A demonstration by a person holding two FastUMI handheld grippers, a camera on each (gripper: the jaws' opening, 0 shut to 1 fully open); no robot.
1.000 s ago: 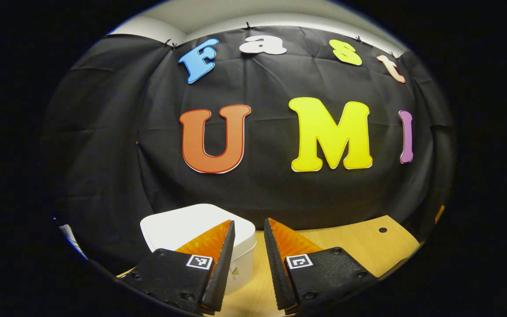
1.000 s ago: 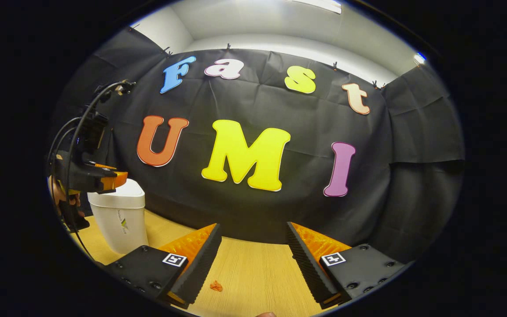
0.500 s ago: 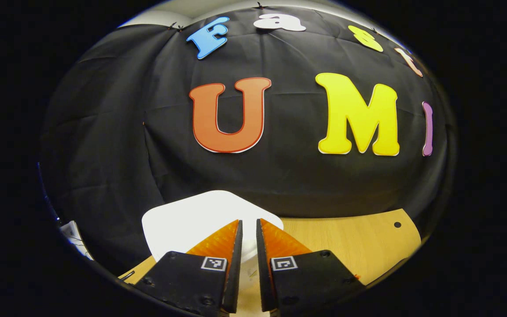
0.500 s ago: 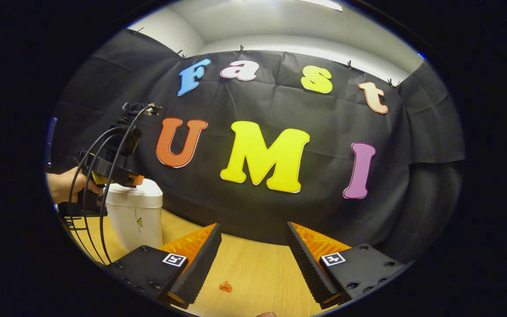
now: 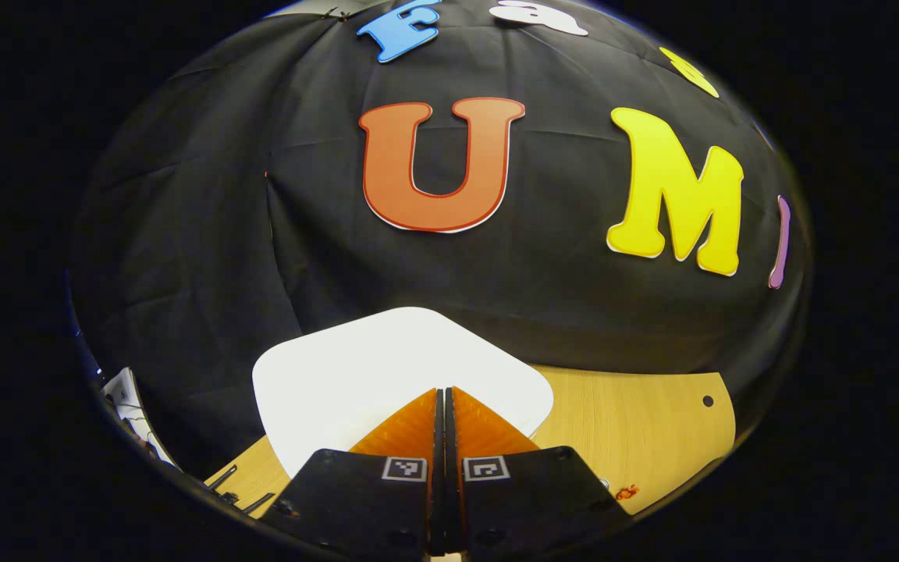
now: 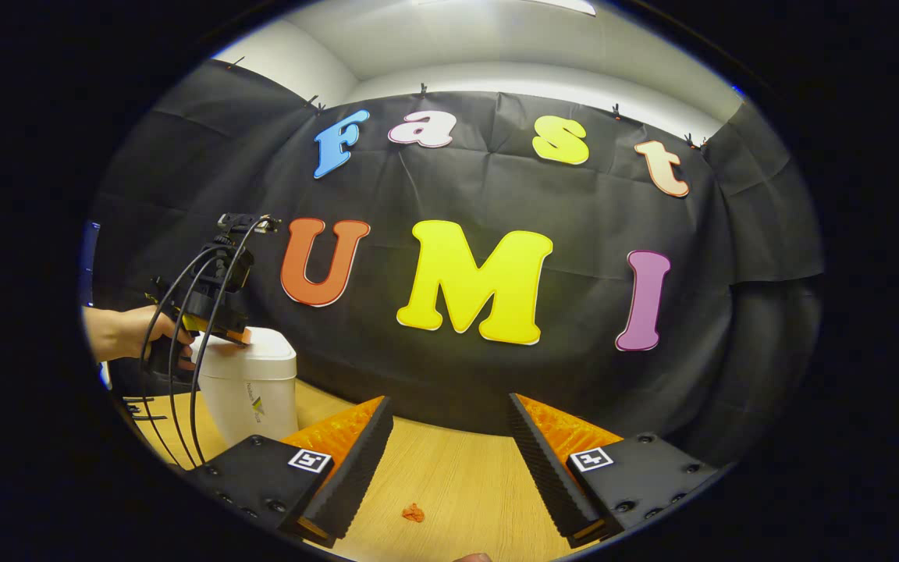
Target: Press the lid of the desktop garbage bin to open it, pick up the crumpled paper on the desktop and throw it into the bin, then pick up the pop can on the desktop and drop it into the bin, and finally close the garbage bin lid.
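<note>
While the left gripper (image 5: 444, 394) presses closed jaws onto the bin lid (image 5: 356, 367), the right gripper (image 6: 449, 406) gapes.

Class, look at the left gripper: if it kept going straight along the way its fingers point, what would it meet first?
Most likely the white lid of the garbage bin: the left gripper, fingers shut, points onto it.

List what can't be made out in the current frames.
- Contact between left tongs and bin lid: own fingers cover it in the left gripper view; too small in the right gripper view.
- Orange scrap: too small to identify.
- Bin base: behind right tongs.
</note>
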